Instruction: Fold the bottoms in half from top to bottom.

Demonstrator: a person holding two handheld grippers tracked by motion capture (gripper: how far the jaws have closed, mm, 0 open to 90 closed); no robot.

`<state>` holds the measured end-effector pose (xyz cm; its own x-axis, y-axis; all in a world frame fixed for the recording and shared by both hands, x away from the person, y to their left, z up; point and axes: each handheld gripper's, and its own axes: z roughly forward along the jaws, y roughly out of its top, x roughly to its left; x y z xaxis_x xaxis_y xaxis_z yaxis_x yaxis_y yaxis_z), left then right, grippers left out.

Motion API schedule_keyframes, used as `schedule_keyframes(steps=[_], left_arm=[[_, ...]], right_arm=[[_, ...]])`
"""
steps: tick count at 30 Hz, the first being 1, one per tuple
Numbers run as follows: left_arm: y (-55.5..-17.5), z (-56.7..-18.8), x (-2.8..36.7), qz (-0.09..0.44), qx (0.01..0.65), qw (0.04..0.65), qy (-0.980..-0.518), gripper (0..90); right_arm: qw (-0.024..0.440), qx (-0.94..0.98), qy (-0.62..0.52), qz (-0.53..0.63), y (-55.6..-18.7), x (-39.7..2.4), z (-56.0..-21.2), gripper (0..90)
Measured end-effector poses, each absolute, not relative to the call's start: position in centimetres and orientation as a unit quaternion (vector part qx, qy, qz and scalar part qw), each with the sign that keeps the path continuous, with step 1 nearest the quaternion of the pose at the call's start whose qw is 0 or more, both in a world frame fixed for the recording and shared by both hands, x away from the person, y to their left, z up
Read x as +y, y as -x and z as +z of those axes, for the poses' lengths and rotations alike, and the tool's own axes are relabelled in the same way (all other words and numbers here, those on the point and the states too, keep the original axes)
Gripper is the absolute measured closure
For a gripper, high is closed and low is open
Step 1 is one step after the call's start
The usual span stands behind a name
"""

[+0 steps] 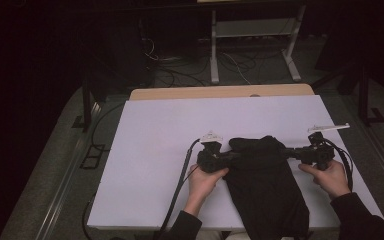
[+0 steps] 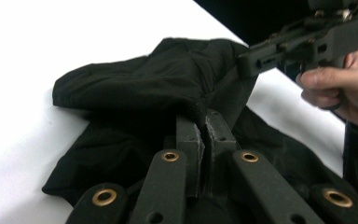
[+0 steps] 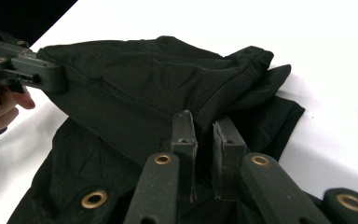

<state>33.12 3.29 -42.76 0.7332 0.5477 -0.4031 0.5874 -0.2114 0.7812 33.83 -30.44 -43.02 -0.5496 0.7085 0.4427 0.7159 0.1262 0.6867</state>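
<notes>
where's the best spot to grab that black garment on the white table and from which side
Take the black garment at the two ends of its folded far edge, one gripper coming in level from each side. There the fabric doubles into a thick fold standing up off the white table, so jaws can pinch it. The left gripper and right gripper are already shut on those ends.

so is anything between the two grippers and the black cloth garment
Nothing visible. The left gripper and the right gripper are each shut on a fold of the black cloth garment, one at either side of its far end, on the white table.
</notes>
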Motion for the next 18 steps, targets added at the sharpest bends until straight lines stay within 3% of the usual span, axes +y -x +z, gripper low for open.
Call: schedule_keyframes(steps=[18], left_arm=[[-32.3, -44.1, 3.1, -0.042, 0.355, 0.468, -0.808, 85.3]], right_arm=[[0.042, -0.764, 0.479, -0.43, -32.7, -30.7, -44.3, 77.2]])
